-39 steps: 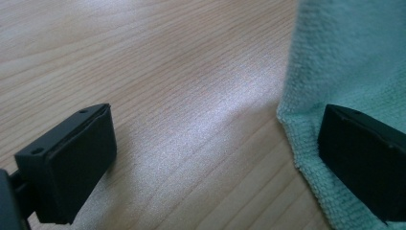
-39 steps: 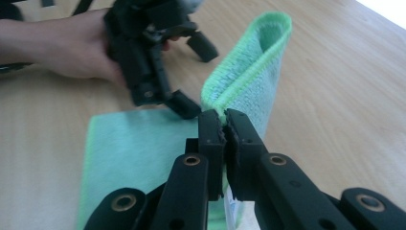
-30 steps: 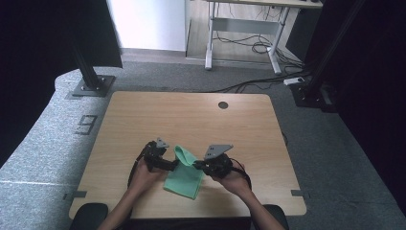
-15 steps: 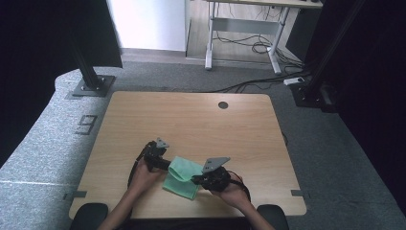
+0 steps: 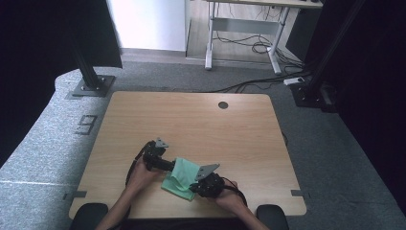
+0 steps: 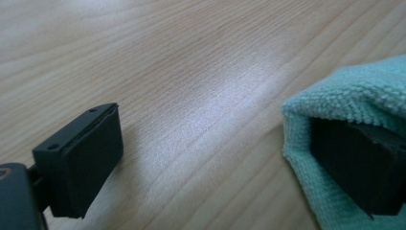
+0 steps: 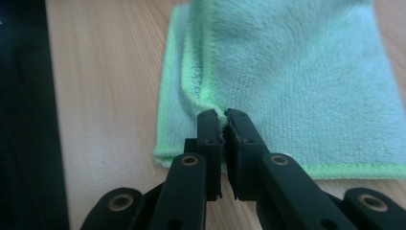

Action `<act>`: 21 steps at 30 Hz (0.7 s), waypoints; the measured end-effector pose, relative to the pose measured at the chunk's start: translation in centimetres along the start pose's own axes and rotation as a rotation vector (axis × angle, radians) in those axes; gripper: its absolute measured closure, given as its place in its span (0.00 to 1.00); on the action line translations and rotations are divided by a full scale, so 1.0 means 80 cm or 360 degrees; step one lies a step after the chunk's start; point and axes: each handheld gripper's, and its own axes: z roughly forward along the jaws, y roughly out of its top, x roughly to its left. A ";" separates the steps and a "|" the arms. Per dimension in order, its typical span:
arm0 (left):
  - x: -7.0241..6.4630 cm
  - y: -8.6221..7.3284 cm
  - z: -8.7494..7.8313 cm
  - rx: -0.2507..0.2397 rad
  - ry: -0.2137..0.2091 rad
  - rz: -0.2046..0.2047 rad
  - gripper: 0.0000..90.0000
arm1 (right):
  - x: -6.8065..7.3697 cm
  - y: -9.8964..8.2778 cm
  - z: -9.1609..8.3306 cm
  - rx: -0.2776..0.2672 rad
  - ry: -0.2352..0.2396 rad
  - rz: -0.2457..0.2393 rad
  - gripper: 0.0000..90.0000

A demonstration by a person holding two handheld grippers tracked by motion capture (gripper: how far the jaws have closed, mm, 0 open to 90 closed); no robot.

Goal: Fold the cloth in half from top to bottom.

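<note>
A green cloth (image 5: 182,178) lies on the wooden surface (image 5: 201,124) near its front edge, right in front of the person, with both hands at work on it. The right gripper (image 5: 195,187) sits at the cloth's near right side; in the right gripper view its fingers (image 7: 210,132) are pinched together on a raised fold of the cloth (image 7: 297,81), right on the bright green hem, while the rest of the fabric lies flat beyond them. The left gripper (image 5: 168,166) comes in at the cloth's left edge. In the left gripper view its fingers (image 6: 81,158) stand wide apart and have just been closing a little; one finger hovers over bare wood, and the other is tucked under a lifted edge of the cloth (image 6: 354,100), which drapes over it. Bare wood shows between the two, so nothing is squeezed there. The person's forearms reach in from the near side of the surface.
</note>
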 end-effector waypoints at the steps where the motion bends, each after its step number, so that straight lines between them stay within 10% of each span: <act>1: -0.001 0.002 -0.006 -0.0005 0.0006 0.0025 0.06 | 0.000 0.000 0.001 0.0001 0.0001 0.0007 0.93; 21: 0.013 -0.027 -0.028 0.0129 -0.0049 -0.0017 0.08 | 0.005 0.007 -0.009 -0.0035 -0.0031 -0.0018 0.92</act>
